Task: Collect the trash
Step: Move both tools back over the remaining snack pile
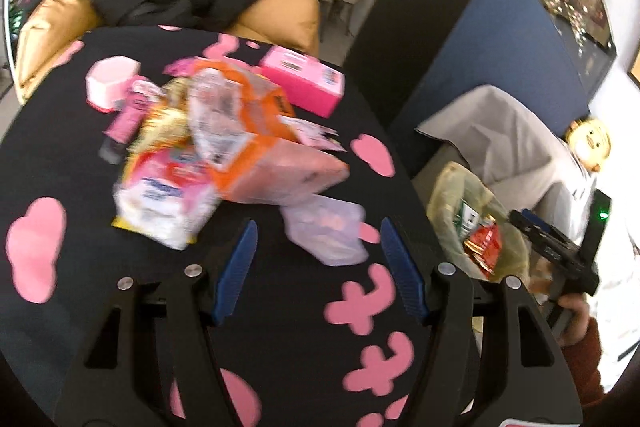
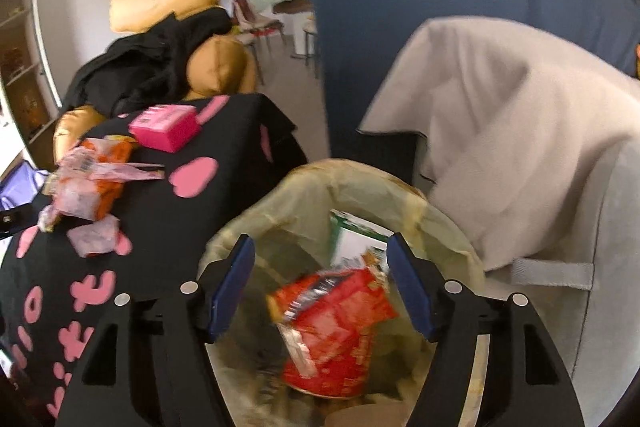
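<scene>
Fingers of the left gripper (image 1: 318, 247) are spreading wide, empty, over a pale wrapper (image 1: 326, 233) on the black tablecloth (image 1: 72, 155); the right gripper (image 2: 320, 267) is gaping above the bin (image 2: 320, 183), red packet (image 2: 336, 323) lying below.

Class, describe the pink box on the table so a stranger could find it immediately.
Start at the black tablecloth with pink shapes. Beyond the heap of crumpled wrappers, near the far edge, lies the pink box. Unlike the wrappers it is rigid, rectangular and solid bright pink, with a white label on top.
</scene>
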The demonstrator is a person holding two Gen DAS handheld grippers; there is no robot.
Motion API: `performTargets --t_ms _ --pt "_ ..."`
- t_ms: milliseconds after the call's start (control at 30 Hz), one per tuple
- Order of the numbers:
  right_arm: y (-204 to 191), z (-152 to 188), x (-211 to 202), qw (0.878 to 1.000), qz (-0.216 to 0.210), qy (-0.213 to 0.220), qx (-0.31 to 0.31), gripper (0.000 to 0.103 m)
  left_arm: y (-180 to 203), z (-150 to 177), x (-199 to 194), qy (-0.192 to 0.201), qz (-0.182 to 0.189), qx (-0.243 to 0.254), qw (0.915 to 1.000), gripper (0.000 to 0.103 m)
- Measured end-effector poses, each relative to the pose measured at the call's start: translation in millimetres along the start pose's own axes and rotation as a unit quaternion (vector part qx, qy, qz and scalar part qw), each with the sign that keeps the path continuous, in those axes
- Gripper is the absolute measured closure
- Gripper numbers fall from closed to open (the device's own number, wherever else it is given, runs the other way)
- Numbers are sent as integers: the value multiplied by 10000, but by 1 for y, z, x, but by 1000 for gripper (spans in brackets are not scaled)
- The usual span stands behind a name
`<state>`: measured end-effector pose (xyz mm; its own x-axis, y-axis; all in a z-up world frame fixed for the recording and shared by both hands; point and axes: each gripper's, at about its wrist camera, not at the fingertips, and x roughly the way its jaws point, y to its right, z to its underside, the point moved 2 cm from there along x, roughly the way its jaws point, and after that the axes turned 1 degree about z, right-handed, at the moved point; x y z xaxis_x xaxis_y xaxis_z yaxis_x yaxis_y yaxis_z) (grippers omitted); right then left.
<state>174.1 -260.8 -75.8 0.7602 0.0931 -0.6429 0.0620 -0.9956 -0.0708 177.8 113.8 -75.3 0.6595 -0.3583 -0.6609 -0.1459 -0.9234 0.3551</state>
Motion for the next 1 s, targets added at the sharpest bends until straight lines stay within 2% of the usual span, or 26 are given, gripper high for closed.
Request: performTargets --t_ms 233,400,567,767,1000 --pt "-54 -9 -5 9968 -659 -50 -446 38 -49 -3 -29 395 -636 -232 9969 42" --pt "-97 -7 5 9906 -1149 -285 -690 38 -87 1 -47 516 -951 -501 9929 42" --pt "-141 2 17 9808 -1538 -507 -1090 38 -115 13 -58 546 -1029 -713 9906 42" --pt "-181 14 31 9703 -1824 -700 -1425 38 -140 21 -68 659 -884 -881 9900 42" --pt "-195 14 49 9700 -1856 -821 -1341 38 -151 6 -61 664 -751 -799 9918 42"
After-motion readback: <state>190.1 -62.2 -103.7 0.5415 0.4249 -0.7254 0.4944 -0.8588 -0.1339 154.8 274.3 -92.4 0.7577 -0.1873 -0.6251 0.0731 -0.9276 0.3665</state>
